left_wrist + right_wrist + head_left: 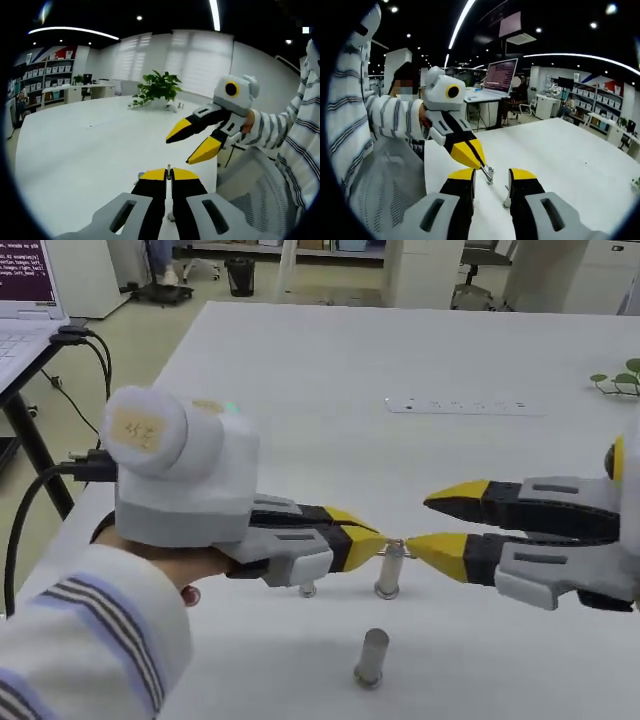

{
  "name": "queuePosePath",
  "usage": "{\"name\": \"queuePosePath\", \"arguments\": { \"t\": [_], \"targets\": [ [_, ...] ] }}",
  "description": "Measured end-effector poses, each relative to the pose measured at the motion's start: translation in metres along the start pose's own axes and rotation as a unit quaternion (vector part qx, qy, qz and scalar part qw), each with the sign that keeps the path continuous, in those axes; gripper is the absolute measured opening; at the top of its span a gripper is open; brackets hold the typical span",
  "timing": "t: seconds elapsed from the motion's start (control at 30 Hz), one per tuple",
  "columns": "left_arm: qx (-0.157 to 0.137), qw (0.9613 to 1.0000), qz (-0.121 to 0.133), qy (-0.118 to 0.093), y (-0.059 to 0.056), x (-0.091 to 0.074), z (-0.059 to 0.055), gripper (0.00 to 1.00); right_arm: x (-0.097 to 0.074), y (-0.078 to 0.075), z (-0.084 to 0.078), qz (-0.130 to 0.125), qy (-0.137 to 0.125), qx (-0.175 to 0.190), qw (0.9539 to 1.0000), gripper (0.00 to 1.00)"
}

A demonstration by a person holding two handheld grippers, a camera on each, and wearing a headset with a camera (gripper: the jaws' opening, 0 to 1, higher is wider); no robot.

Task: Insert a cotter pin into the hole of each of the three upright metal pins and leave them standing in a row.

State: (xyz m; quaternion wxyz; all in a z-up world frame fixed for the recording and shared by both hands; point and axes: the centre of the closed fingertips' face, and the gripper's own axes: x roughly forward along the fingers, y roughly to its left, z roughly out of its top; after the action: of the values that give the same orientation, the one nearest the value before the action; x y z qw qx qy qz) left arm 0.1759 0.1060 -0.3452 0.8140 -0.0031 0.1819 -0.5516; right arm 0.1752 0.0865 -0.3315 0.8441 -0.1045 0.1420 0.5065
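Cotter pin (pixel 489 174) sits pinched at the very tip of the left gripper (pixel 383 538), whose jaws are closed on it. In the left gripper view it shows as a thin sliver between the yellow tips. It hangs right at the top of the middle pin (pixel 388 568), level with where the hole should be. Whether it has entered the hole is too small to tell.

Right gripper (pixel 420 523) faces the left one from the other side of that pin, jaws spread. Its lower tip is just beside the pin top and it holds nothing.

Two other pins stand on the table (pixel 330 390). One (pixel 308 589) is partly hidden under the left gripper and one (pixel 371 657) is nearer the person.

My guess is that the cotter pin is light, thin, springy wire, easy to twist or flick out of smooth jaw tips. It is best held near its looped end so the legs stay free and straight. The upright pins look like stiff, solid metal on small bases, so a sideways shove could tip them. The free gripper would do well to steady the shaft low down while the wire goes through.
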Motion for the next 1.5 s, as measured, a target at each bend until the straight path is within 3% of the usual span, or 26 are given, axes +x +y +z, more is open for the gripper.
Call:
{"name": "queuePosePath", "arguments": {
  "t": [0.13,0.17,0.23,0.4,0.6,0.97,1.4,1.5],
  "targets": [
    [0.028,0.9995,-0.011,-0.008,-0.007,-0.003,0.006,0.00,0.001,0.008,-0.004,0.043,0.000,0.045,0.9981,0.26],
    [0.034,0.9991,-0.019,-0.016,-0.011,-0.005,0.010,0.00,0.001,0.013,-0.001,0.062,-0.014,0.072,0.9954,0.26],
    [0.036,0.9986,-0.028,-0.027,-0.015,-0.007,0.016,0.00,0.000,0.018,0.003,0.077,-0.028,0.093,0.9922,0.24],
    [0.044,0.9970,-0.046,-0.043,-0.023,-0.010,0.024,0.00,-0.001,0.021,0.003,0.088,-0.030,0.092,0.9914,0.24],
    [0.051,0.9966,-0.056,-0.030,-0.027,-0.009,0.017,0.00,0.003,0.030,-0.001,0.101,-0.021,0.097,0.9900,0.17],
    [0.066,0.9941,-0.082,-0.026,-0.038,-0.009,0.012,0.00,0.000,0.036,-0.006,0.112,-0.006,0.089,0.9897,0.07],
    [0.064,0.9933,-0.096,-0.010,-0.043,-0.009,0.004,0.00,-0.004,0.044,-0.013,0.133,0.017,0.059,0.9892,0.01],
    [0.051,0.9935,-0.102,-0.004,-0.045,-0.009,0.000,0.00,-0.005,0.047,-0.016,0.141,0.026,0.051,0.9883,0.00]
  ]
}}
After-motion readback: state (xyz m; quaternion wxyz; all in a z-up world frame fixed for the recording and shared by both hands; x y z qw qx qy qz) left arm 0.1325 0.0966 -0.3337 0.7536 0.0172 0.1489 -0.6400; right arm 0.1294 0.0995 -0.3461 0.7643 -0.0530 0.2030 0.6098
